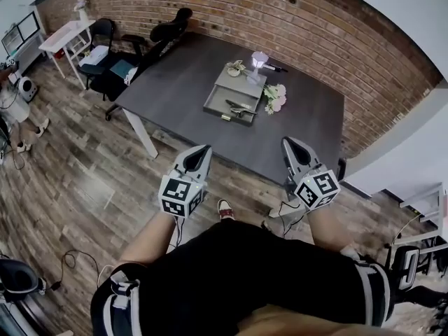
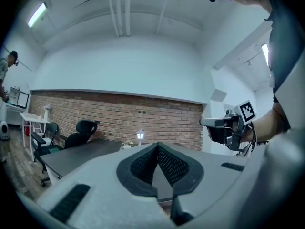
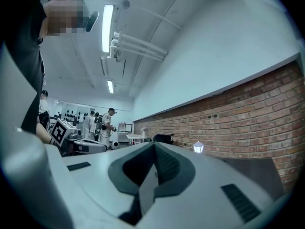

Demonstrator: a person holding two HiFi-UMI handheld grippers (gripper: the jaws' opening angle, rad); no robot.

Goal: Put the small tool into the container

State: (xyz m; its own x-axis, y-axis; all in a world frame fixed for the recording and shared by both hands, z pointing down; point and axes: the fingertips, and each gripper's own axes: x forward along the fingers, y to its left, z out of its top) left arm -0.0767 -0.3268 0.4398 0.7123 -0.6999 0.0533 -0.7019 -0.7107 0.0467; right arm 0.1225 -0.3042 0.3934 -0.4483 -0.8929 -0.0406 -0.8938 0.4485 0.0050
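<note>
On the dark grey table [image 1: 182,89] stands a flat grey container [image 1: 225,88], like an open drawer. A small dark tool [image 1: 239,108] seems to lie in its front part. Both grippers hang in front of the person's body, short of the table's near edge and well away from the container. My left gripper [image 1: 203,150] is shut, its ribbed pads meeting with nothing between them [image 2: 157,146]. My right gripper [image 1: 288,143] is likewise shut and holds nothing [image 3: 153,145]. In the left gripper view the right gripper [image 2: 224,123] shows at the right.
A small lit lantern [image 1: 259,59], a pale flower bunch [image 1: 274,98] and a beige object [image 1: 236,67] lie round the container. Black office chairs [image 1: 164,32] and a white desk [image 1: 66,37] stand at the left by the brick wall. Several people [image 3: 108,123] stand far off.
</note>
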